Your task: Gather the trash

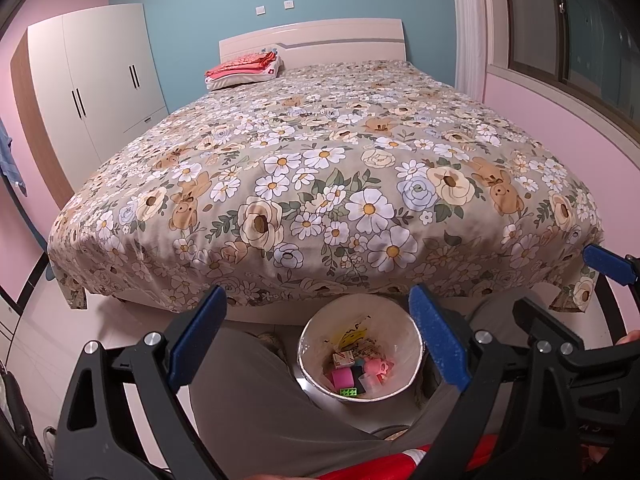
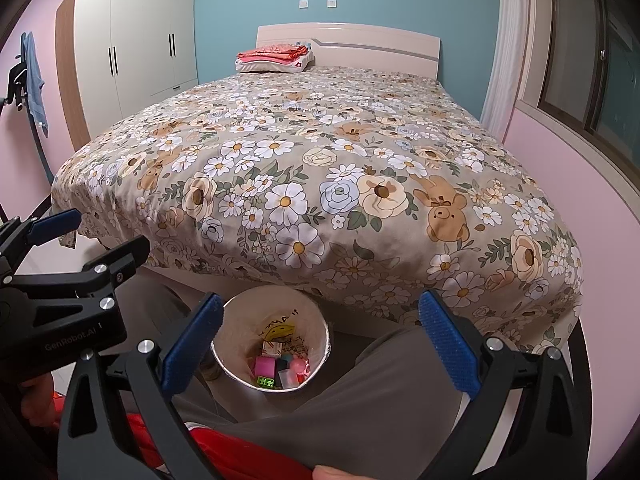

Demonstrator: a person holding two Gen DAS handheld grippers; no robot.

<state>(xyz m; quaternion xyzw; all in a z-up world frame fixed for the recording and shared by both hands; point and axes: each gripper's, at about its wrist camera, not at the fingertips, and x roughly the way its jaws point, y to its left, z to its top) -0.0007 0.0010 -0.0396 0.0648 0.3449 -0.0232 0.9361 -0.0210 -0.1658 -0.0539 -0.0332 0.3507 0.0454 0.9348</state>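
A white trash bin [image 1: 416, 344] stands on the floor between the person's knees at the foot of the bed; it also shows in the right wrist view [image 2: 324, 332]. Inside lie several small items: a pink block [image 1: 342, 378], a green brick [image 1: 349, 392], a small carton [image 1: 343, 358] and a yellow-printed wrapper [image 1: 352, 334]. My left gripper [image 1: 316, 336] is open and empty, held above the bin. My right gripper [image 2: 320, 344] is open and empty, also above the bin. The right gripper shows at the right edge of the left wrist view [image 1: 560, 292].
A bed with a floral cover [image 1: 320, 152] fills the view ahead, with folded red cloth and a pillow [image 1: 244, 68] by the headboard. A white wardrobe [image 1: 100, 76] stands at left. The person's grey-trousered legs [image 1: 256, 408] flank the bin. A window [image 1: 580, 20] is at right.
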